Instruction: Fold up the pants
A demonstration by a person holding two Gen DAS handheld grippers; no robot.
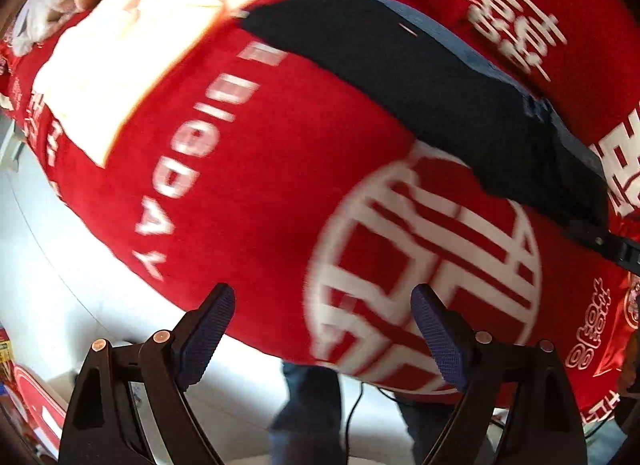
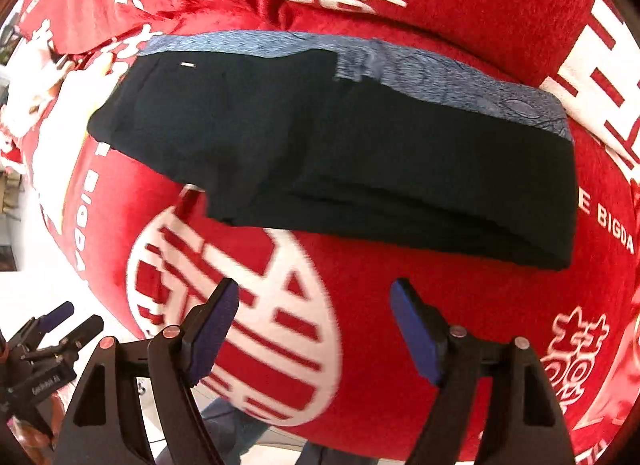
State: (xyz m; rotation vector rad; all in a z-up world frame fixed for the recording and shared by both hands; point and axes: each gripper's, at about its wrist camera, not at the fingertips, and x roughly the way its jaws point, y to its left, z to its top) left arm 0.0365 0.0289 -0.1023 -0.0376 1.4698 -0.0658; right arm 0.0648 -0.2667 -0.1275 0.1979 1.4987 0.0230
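The pants point(image 2: 328, 153) lie folded into a compact dark bundle on a red blanket point(image 2: 460, 325) that is printed with large white characters and a white round emblem point(image 2: 240, 325). In the right wrist view the bundle is long from left to right, with several layers stacked at its near edge, and a blue-grey patterned band point(image 2: 440, 77) shows along its far edge. A small light tag sits near its far left corner. The bundle partly covers the top of the round emblem.

The right gripper point(image 2: 314, 329) hangs above the blanket, on the near side of the pants, and its fingers point(image 2: 212, 337) are spread wide with nothing between them; only the blanket shows in the gap. The left gripper point(image 1: 322, 329) is also above the blanket and its fingers point(image 1: 208, 333) are likewise released and hold nothing. In the left wrist view the pants point(image 1: 420, 93) are well apart from the fingers, towards the upper right, and that picture is blurred. A pale cloth point(image 1: 120, 53) lies on the blanket at the upper left. Below the blanket's near edge a light floor point(image 1: 48, 265) and a person's trouser legs point(image 1: 308, 405) are visible.
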